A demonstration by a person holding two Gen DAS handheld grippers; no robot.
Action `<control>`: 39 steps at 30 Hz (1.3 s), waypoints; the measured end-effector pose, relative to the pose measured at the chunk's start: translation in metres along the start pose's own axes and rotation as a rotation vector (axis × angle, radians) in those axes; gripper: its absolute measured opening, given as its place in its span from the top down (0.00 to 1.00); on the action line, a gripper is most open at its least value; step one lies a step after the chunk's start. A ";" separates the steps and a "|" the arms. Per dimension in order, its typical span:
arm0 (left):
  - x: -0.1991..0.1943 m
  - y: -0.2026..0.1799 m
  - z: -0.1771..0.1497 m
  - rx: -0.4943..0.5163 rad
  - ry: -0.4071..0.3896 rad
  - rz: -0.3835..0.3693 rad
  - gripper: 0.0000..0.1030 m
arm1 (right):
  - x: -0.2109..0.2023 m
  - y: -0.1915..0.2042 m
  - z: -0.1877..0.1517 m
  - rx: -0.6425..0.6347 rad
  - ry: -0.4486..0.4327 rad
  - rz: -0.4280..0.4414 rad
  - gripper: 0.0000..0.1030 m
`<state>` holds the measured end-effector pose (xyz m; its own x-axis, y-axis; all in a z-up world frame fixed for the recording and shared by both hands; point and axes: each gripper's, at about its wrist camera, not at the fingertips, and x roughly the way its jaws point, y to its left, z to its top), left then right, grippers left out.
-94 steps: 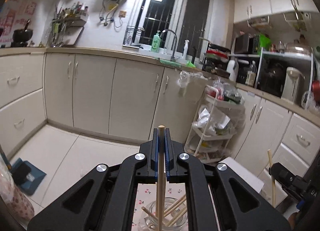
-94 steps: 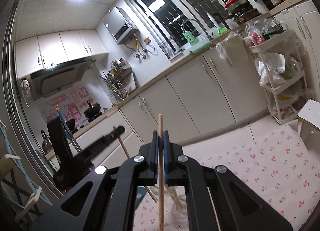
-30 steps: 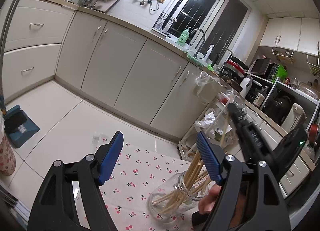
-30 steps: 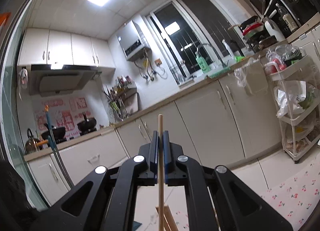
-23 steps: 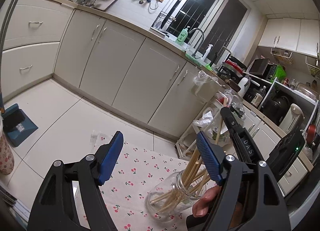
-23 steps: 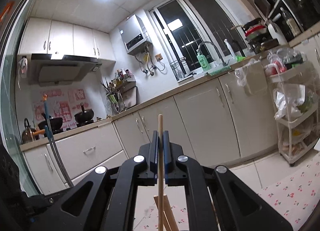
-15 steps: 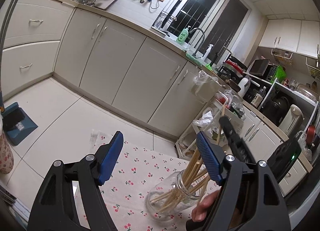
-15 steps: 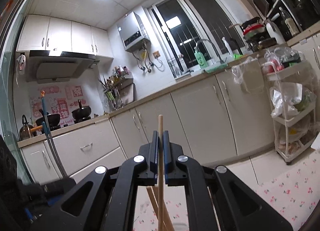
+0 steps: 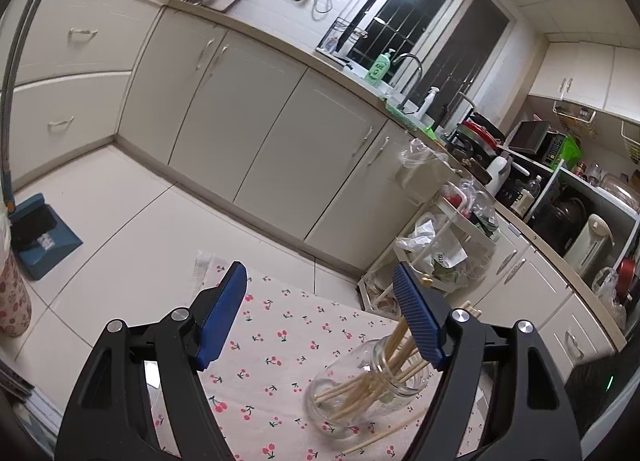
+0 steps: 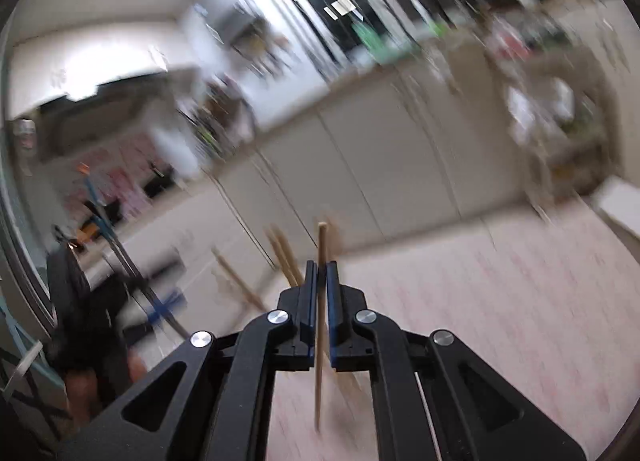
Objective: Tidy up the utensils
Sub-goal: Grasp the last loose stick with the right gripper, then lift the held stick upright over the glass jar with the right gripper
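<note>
Swinging fast, my right claw [image 10: 319, 281] blurs its view while pinching one chopstick [image 10: 320, 325] upright; my left claw [image 9: 318, 317] gapes empty above the jar [image 9: 370, 385] at lower centre, so I should slow before dropping it in.

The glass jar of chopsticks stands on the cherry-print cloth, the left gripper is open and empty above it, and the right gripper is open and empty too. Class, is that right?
Not quite. The right gripper is shut on a chopstick, as the right wrist view shows. The rest holds: in the left wrist view the glass jar stands on the cherry-print cloth, with the left gripper open and empty.
</note>
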<state>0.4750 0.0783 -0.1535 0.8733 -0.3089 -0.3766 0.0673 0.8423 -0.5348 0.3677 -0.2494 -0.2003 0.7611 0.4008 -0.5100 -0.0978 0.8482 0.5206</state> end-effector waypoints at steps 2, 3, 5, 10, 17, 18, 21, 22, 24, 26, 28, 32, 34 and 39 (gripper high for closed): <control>0.003 0.003 -0.001 -0.016 0.008 0.003 0.30 | -0.008 -0.019 -0.013 0.042 0.066 -0.079 0.91; 0.004 0.004 -0.002 -0.023 0.013 0.005 0.30 | -0.009 -0.024 -0.014 0.040 0.083 -0.097 0.90; 0.008 0.005 -0.004 -0.026 0.020 0.013 0.30 | -0.016 -0.039 -0.010 0.081 0.085 -0.113 0.90; 0.016 0.009 -0.007 -0.035 0.041 0.029 0.30 | -0.010 -0.041 0.002 0.055 0.086 -0.094 0.93; 0.018 0.021 -0.006 -0.066 0.045 0.045 0.30 | -0.022 -0.006 0.008 -0.051 0.043 -0.040 0.99; 0.018 0.023 -0.006 -0.072 0.046 0.045 0.30 | -0.024 0.000 0.013 -0.073 0.042 -0.036 0.99; 0.018 0.025 -0.006 -0.075 0.046 0.052 0.30 | -0.016 -0.015 0.024 0.021 0.130 -0.015 0.98; 0.019 0.026 -0.006 -0.078 0.048 0.054 0.30 | -0.013 -0.027 0.025 0.085 0.160 -0.020 0.96; 0.019 0.028 -0.004 -0.086 0.051 0.054 0.30 | -0.009 -0.066 0.021 0.262 0.210 -0.085 0.41; 0.019 0.029 -0.004 -0.091 0.052 0.054 0.30 | -0.005 -0.089 0.019 0.305 0.224 -0.164 0.40; 0.018 0.029 -0.005 -0.089 0.052 0.057 0.30 | 0.011 -0.102 0.019 0.312 0.268 -0.220 0.46; 0.018 0.031 -0.005 -0.099 0.057 0.055 0.30 | 0.052 -0.094 0.017 0.215 0.362 -0.328 0.49; 0.018 0.033 -0.005 -0.104 0.057 0.053 0.30 | 0.074 -0.086 0.015 0.148 0.399 -0.383 0.50; 0.014 0.038 -0.003 -0.117 0.053 0.048 0.30 | 0.111 -0.063 0.010 -0.036 0.429 -0.460 0.51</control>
<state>0.4880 0.1044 -0.1810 0.8473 -0.2950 -0.4416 -0.0334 0.8002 -0.5988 0.4642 -0.2622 -0.2831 0.4060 0.0895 -0.9095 0.1510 0.9749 0.1634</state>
